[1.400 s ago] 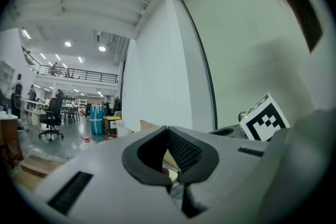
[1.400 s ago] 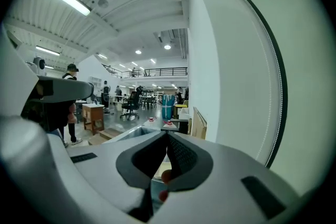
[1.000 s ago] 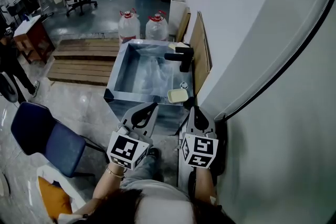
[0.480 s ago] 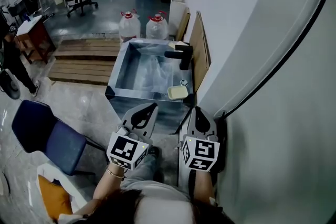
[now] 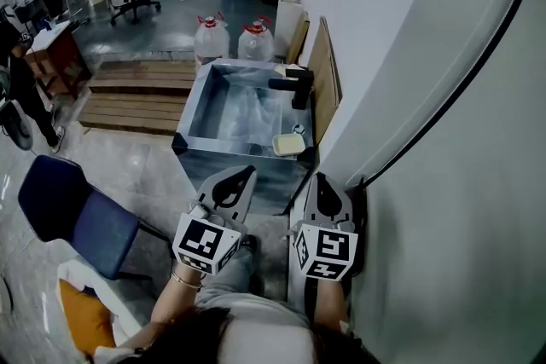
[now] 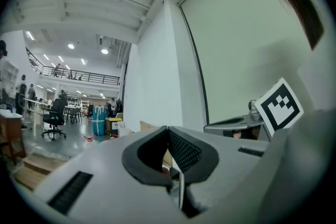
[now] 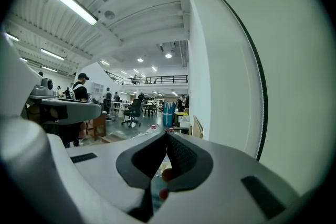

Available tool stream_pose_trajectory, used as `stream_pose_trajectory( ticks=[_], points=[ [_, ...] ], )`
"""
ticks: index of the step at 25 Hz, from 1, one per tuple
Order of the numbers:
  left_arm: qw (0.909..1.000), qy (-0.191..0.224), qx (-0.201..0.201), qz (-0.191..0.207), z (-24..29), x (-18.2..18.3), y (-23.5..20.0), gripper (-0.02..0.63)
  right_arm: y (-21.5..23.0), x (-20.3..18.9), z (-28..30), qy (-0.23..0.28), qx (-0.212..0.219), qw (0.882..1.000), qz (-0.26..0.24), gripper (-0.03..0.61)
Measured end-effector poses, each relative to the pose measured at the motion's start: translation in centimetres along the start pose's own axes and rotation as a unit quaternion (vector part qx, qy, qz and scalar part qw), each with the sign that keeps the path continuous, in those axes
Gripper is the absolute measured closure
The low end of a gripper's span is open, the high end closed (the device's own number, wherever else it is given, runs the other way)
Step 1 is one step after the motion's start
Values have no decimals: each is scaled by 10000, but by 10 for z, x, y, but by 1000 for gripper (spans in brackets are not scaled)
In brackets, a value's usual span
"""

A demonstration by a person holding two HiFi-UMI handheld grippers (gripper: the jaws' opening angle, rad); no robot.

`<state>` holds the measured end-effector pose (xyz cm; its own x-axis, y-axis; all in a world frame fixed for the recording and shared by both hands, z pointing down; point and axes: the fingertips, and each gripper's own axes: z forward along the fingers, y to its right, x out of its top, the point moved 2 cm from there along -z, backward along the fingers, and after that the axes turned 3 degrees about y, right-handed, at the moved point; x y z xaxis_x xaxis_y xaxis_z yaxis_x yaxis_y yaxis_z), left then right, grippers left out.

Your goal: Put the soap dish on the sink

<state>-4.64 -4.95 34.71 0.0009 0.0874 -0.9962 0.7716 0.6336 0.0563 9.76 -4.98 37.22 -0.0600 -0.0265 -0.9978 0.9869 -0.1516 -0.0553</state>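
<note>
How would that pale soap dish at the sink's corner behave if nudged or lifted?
The soap dish looks small and shallow, so it is probably light and stiff. Sitting at the near right corner of the sink, it might slide off if pushed.

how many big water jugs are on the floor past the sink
2. One water jug stands on the floor just beyond the far left corner of the sink; the other stands right beside it, nearer the wall. Others may be hidden.

Both grippers low, side by side.
The left gripper [image 5: 243, 175] and right gripper [image 5: 320, 180] have their jaws closed tip to tip (both empty), pointing forward from the torso.
</note>
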Motion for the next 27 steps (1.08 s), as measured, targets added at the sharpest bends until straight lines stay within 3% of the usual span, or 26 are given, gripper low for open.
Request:
stream_pose_trajectory(
  ticks=[27],
  points=[
    [10000,16,-18,52,-6,-6,7,604,-1,-11,-6,44,8,9999,-102,554]
  ],
)
